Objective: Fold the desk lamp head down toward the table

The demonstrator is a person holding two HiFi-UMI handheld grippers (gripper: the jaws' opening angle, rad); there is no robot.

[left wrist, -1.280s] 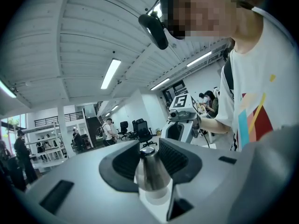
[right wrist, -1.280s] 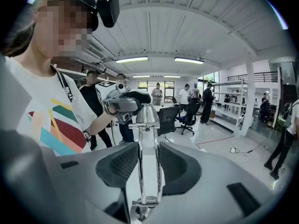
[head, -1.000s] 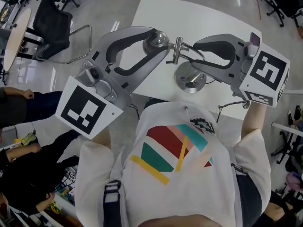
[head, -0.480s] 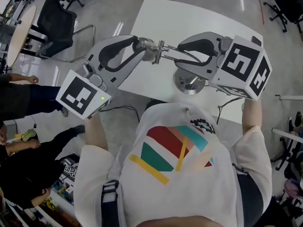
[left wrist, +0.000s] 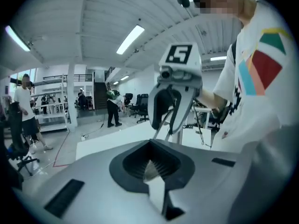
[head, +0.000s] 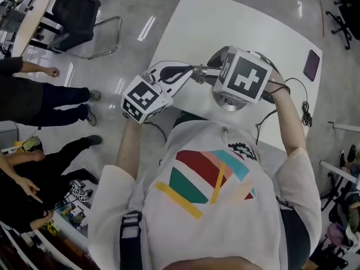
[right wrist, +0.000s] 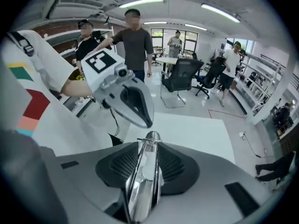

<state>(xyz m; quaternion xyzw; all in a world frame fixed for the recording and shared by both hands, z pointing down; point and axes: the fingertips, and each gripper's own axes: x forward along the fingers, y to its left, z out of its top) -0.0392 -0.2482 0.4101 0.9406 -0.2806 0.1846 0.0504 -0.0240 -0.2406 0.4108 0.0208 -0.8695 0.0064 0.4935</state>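
The chrome desk lamp stands on its round base (head: 228, 101) at the white table's near edge. My right gripper (right wrist: 148, 158) is shut on the lamp's chrome arm (right wrist: 144, 183), which runs between its pads to a small joint knob (right wrist: 150, 136). In the head view its marker cube (head: 244, 75) covers most of the lamp. My left gripper (head: 188, 75) reaches in from the left, its tip beside the chrome joint (head: 201, 72). Its jaws (left wrist: 150, 162) are shut, and I see nothing gripped between them. The lamp head itself is hidden.
The white table (head: 225, 21) stretches away beyond the lamp. A dark phone-like slab (head: 311, 64) lies at its right edge, and a black cable (head: 305, 114) trails off there. Office chairs (head: 79, 16) and people (head: 34, 103) are on the floor to the left.
Both grippers have dropped toward the table, taking the lamp arm down. The left jaws, earlier wide around the round chrome head, have closed. The right gripper has tilted more steeply down.
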